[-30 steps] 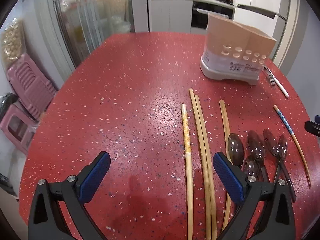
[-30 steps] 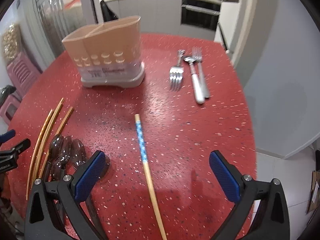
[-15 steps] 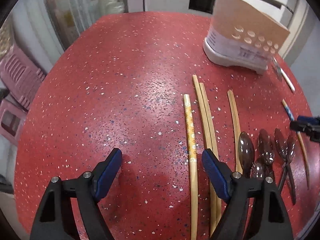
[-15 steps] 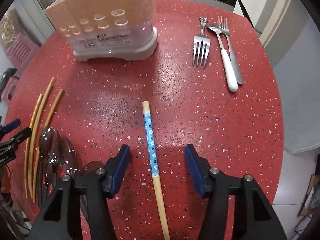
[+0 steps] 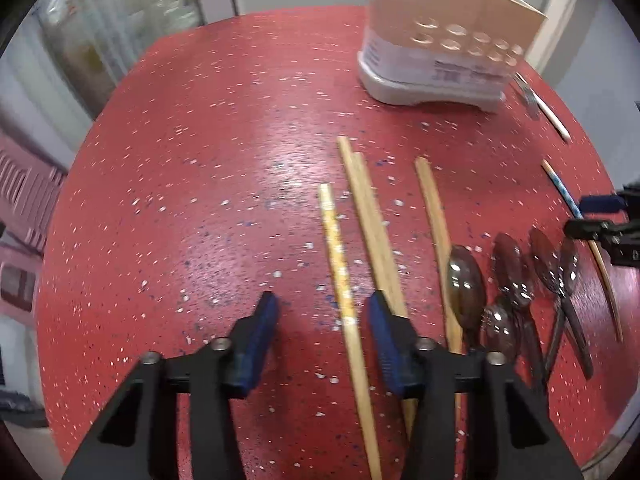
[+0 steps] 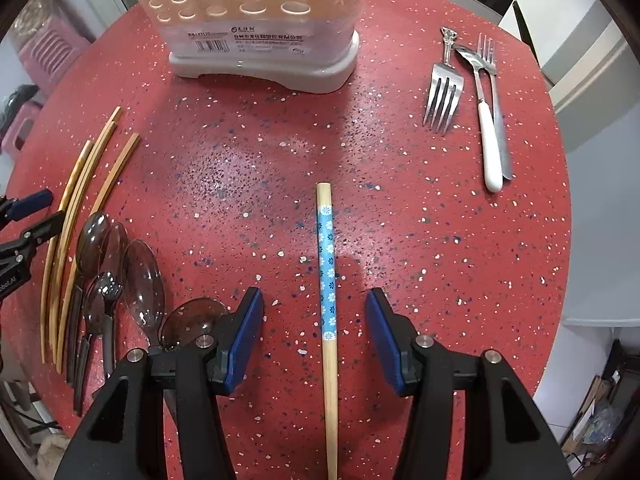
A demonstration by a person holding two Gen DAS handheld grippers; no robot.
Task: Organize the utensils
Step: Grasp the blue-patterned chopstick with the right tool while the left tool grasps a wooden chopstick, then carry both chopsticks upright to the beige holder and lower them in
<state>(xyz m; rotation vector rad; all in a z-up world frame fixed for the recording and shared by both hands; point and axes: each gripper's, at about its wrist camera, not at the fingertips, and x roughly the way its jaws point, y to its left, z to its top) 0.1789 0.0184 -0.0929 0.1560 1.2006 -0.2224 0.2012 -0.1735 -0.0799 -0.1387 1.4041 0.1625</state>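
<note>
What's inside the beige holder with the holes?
The utensil holder shows only its outer front wall with holes and a barcode label. Its top is cut off, so the inside cannot be seen.

The red speckled table [image 6: 400, 240] carries a holder [image 6: 264, 60], chopsticks [image 5: 340, 264], brown plastic spoons [image 6: 140, 276], forks [image 6: 442, 96] and a blue-patterned chopstick [image 6: 326, 272].
</note>
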